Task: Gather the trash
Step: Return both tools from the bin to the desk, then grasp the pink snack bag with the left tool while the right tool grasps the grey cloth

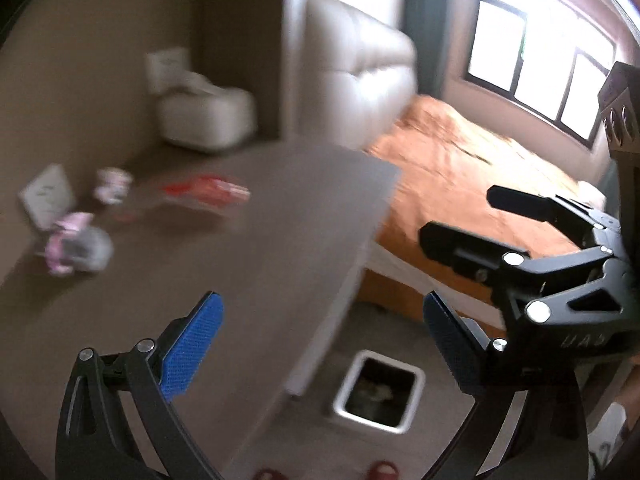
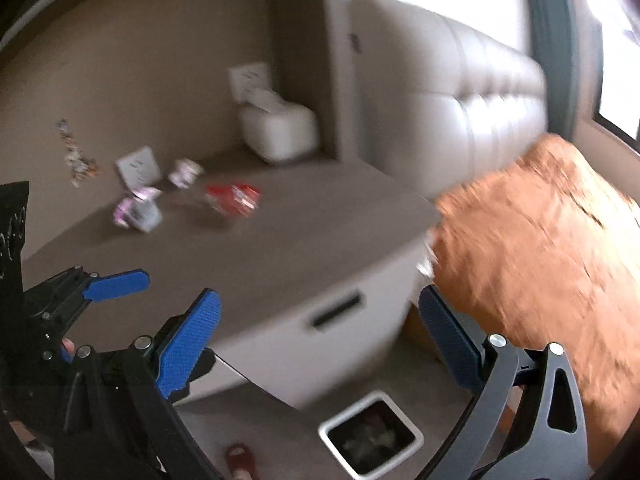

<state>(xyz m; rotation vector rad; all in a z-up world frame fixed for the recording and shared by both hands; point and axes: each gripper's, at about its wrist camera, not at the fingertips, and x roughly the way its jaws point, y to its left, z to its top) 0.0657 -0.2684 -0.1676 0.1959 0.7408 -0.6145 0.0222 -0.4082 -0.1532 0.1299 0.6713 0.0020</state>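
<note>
While both grippers hang above the near edge of the grey surface [image 2: 280, 240], the left gripper [image 1: 320, 344] and right gripper [image 2: 320, 340] each have fingers spread, released, holding nothing. Blurred trash lies far left on it: a red wrapper [image 2: 234, 198] and crumpled pink-white packets [image 2: 138, 212]. A white bin [image 2: 372, 438] stands on the floor below.

Orange bedspread [image 2: 540, 248], white padded headboard [image 2: 460, 92]

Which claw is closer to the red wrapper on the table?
Left, probably, though only by a little. The left gripper is open over the table's near side, facing the red wrapper. The right gripper is open beyond the table's front edge, above the bin.
</note>
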